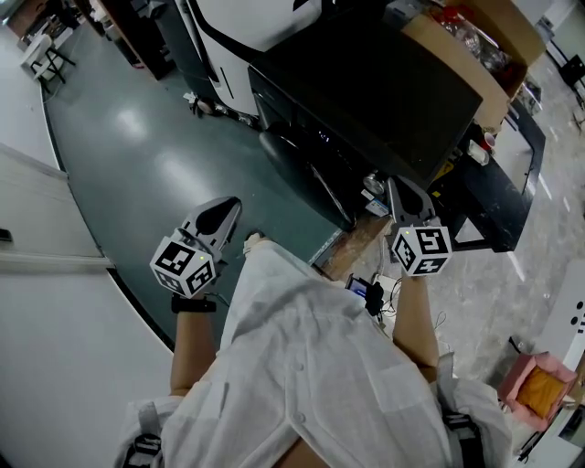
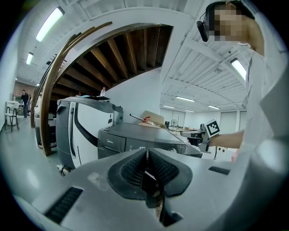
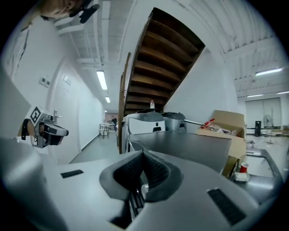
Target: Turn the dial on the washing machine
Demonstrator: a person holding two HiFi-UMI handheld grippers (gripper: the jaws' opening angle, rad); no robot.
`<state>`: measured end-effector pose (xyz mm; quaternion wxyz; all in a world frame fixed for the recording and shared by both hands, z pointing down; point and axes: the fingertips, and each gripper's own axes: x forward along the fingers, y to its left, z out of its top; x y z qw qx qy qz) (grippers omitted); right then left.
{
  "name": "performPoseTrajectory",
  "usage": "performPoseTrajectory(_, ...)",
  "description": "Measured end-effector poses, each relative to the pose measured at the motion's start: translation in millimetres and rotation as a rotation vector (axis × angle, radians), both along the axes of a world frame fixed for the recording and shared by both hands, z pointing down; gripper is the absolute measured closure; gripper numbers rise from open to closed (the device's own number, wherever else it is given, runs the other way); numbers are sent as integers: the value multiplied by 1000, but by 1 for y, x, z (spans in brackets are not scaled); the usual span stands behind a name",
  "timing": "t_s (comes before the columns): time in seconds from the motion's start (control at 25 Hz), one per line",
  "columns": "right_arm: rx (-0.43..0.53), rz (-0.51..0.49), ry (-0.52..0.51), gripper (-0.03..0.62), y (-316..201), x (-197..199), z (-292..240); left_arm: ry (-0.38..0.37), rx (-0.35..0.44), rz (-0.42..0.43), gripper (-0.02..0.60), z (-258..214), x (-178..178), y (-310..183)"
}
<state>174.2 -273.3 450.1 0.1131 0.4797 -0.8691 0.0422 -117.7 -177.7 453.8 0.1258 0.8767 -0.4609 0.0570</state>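
- Washing machine: a dark, flat-topped box in the upper middle of the head view, standing on the grey-green floor. Its front panel faces down and left. The same machine sits mid-frame in the left gripper view, and its top fills the middle of the right gripper view.
- Dial: I cannot pick it out for certain. From the head camera the front panel is dark and steeply foreshortened, with only a few small lit specks. In the left gripper view the claw's own body covers the lower part of the panel.
- Left gripper: held over the floor, apart from the machine's front. Its own view shows the claw closed pad to pad with nothing between.
- Right gripper: held near the machine's right front corner, above clutter too small to identify. Its claw is likewise pressed together and empty.
- Cardboard box: just beside the machine's far right side, open, its contents unclear.
- White machine: just behind the washer's left side and cut off by the top edge of the frame.
- Wooden staircase: its underside rises above both machines.
- White garment: fills the lower frame and hides the floor beneath it.
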Motion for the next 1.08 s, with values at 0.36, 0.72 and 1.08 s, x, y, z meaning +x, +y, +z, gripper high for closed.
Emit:
performPoseTrajectory(0.36,3,179,-5,594,5,66,-5,-3,7,-16,560,2,-6,0)
performPoseTrajectory(0.72,0,116,36,594,9,50,2,-9,5,-16,560,5,-2,6)
performPoseTrajectory(1.08,-7,98,38,594,9,44,0,-18,-9,-13,560,2,-2,11)
